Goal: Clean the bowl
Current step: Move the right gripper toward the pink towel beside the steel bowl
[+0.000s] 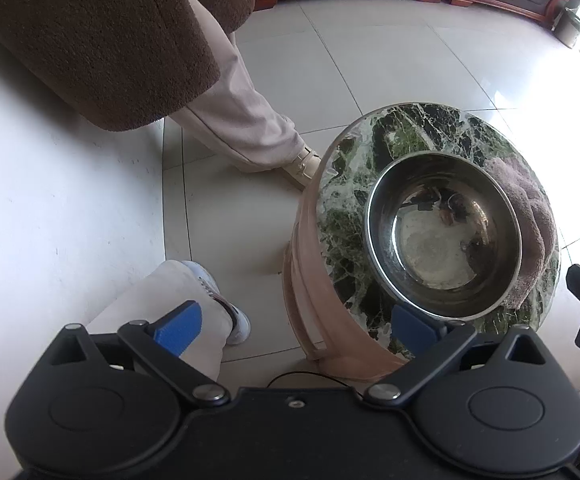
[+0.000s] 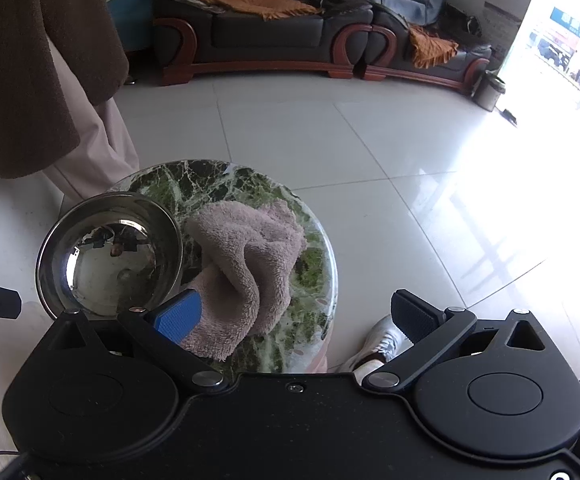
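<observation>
Two hand-held grippers, the left gripper (image 1: pixel 293 320) and the right gripper (image 2: pixel 295 312), are hovering wide apart and empty above a marble stool (image 2: pixel 290 200), where the steel bowl (image 1: pixel 443 234) is sitting upright just beside a crumpled towel (image 2: pixel 250 256), seemingly laid ready for wiping.

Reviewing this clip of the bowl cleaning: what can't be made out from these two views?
- Bowl near rim: right wrist view, hidden behind the right gripper housing.
- Whether the bowl is dirty: both views, mirror reflections mask its inside.
- Towel: left wrist view, mostly hidden behind the bowl.
- Stool base: left wrist view, cut off by the left gripper body.
</observation>
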